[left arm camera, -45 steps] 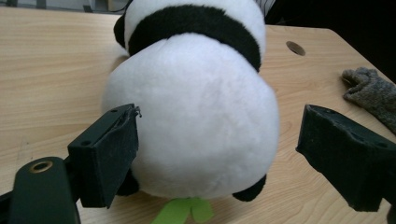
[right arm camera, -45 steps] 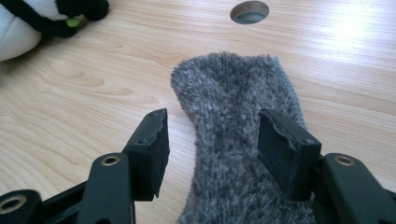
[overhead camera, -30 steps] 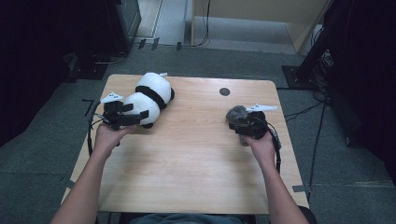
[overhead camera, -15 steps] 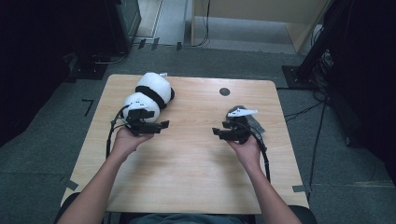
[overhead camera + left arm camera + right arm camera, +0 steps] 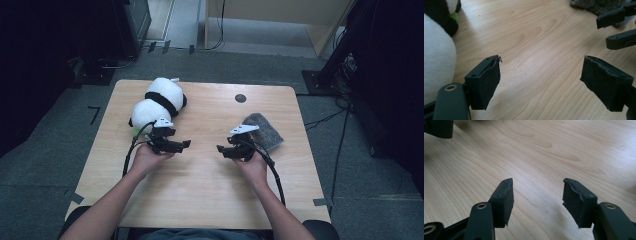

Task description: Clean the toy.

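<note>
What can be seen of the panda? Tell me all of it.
The panda is a soft plush toy, white with a black band round its middle and black ears or limbs. It lies on its side at the table's far left. The open left gripper is just in front, not holding it. In the left gripper view a small green bit shows.

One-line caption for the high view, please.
Both grippers, left and right, open and facing each other over the wooden table; panda plush and grey cloth untouched behind.

Bare table (image 5: 200, 195) lies open right of the plush panda (image 5: 155, 102), across to the grey cloth (image 5: 262, 130) (far right); both grippers sit within that stretch, facing each other
</note>
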`<state>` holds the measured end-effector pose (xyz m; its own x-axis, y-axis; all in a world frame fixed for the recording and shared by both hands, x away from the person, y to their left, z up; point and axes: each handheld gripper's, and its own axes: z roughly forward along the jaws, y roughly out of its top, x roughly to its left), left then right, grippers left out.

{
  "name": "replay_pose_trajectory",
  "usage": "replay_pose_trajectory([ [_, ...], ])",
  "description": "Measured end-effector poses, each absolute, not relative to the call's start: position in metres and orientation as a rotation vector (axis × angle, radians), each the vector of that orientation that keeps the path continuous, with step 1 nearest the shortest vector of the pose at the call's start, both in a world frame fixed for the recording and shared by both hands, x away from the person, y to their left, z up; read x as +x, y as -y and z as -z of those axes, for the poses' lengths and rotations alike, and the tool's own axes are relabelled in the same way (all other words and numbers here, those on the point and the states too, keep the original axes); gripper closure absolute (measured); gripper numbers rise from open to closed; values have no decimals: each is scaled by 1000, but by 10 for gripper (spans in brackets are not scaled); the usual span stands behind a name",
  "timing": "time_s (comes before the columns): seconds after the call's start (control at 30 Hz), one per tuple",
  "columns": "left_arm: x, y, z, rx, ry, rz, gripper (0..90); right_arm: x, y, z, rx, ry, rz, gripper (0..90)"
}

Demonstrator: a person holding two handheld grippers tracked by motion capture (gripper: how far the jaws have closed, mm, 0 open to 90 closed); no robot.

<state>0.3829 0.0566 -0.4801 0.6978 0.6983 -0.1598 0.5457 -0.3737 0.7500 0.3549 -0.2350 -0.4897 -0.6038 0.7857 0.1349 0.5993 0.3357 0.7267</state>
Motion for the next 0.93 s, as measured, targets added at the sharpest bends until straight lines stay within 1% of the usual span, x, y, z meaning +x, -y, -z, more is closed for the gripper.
replay_pose_trajectory([
  [0.13, 382, -52, 488, 2062, -955, -208, 166, 355, 232, 502, 1271, -2364, -1109, 427],
  [0.2, 380, -48, 492, 2069, -942, -225, 168, 355, 231, 506, 1275, -2365, -1092, 426],
  [0.4, 379, -40, 506, 2176, -890, -219, 172, 353, 229, 513, 1261, -2365, -1081, 427],
  [0.5, 381, -40, 511, 2212, -901, -215, 172, 352, 229, 515, 1251, -2355, -1092, 415],
  [0.7, 380, -39, 512, 2210, -900, -235, 172, 348, 225, 519, 1150, -2339, -1061, 401],
  [0.8, 379, -38, 512, 2220, -898, -251, 171, 347, 226, 520, 1142, -2334, -1069, 399],
  [0.93, 379, -40, 513, 2215, -894, -241, 171, 347, 227, 521, 1141, -2325, -1089, 397],
])
